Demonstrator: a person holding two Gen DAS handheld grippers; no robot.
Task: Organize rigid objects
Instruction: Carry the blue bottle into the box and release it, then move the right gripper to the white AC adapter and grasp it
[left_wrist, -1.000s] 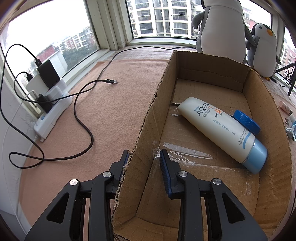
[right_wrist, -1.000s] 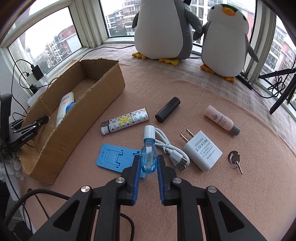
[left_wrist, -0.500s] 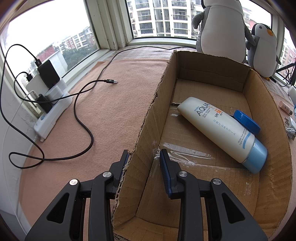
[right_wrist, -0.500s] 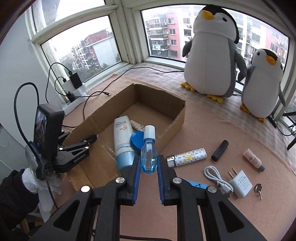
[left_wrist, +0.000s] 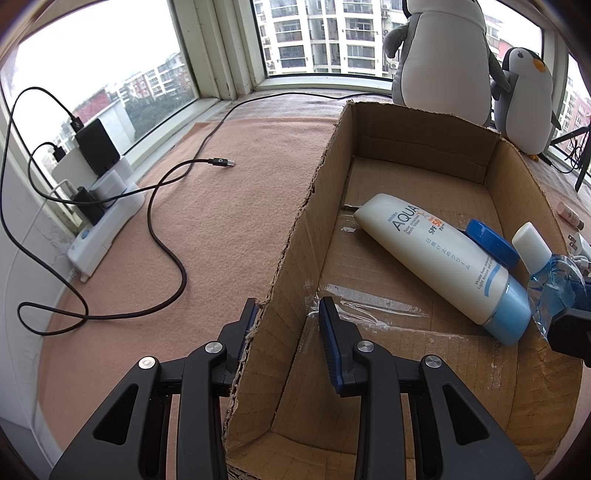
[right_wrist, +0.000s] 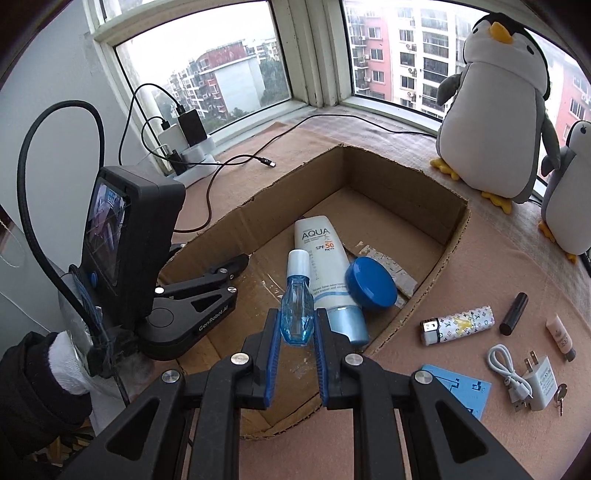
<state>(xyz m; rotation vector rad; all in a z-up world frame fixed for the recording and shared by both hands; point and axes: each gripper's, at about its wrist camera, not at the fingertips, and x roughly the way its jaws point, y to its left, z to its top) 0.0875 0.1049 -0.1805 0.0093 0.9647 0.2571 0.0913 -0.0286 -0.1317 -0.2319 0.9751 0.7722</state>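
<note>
Two grips in play: left gripper (left_wrist: 288, 319) is clamped on the left wall of the cardboard box (right_wrist: 452, 242), bracing it; keep it there. Right gripper (right_wrist: 295, 328) pinches the blue bottle (right_wrist: 296, 308), hanging over the box's near end beside the sunscreen tube (right_wrist: 327, 271) and blue lid (right_wrist: 371, 282). Lower onto bare floor, then release; lighter (right_wrist: 458, 325), charger (right_wrist: 537, 382) wait outside on the right.

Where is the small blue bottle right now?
The small blue bottle is clamped in the right gripper, held over the cardboard box, just in front of the sunscreen tube and blue lid.
</note>
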